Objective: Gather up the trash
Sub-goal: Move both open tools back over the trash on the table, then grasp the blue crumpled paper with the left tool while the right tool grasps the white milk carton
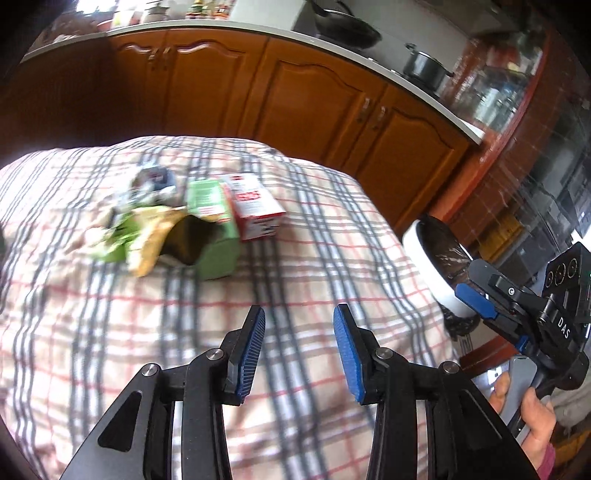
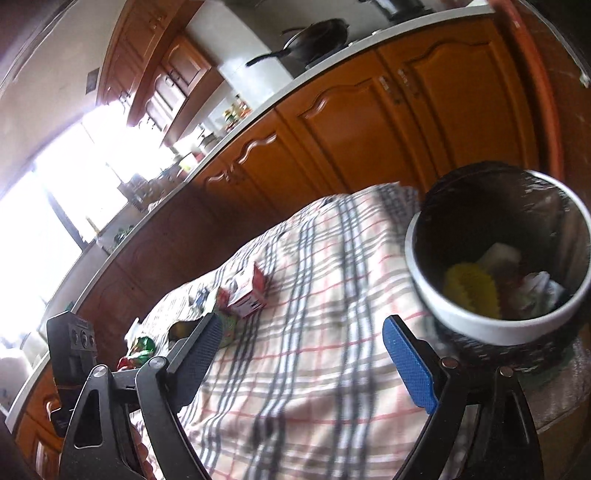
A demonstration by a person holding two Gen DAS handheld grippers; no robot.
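Trash lies in a heap on the plaid tablecloth: a green carton with an open side, a red and white box, a yellow-green wrapper and crumpled foil. My left gripper is open and empty above the cloth, short of the heap. My right gripper is open and empty; it shows at the right of the left wrist view. The white bin with a dark liner stands at the table's right and holds yellow and white trash. The red and white box lies left of it.
Wooden kitchen cabinets with a white countertop run behind the table. A pan and a pot sit on the counter. A bright window is at the left. A red wrapper lies near the left gripper's body.
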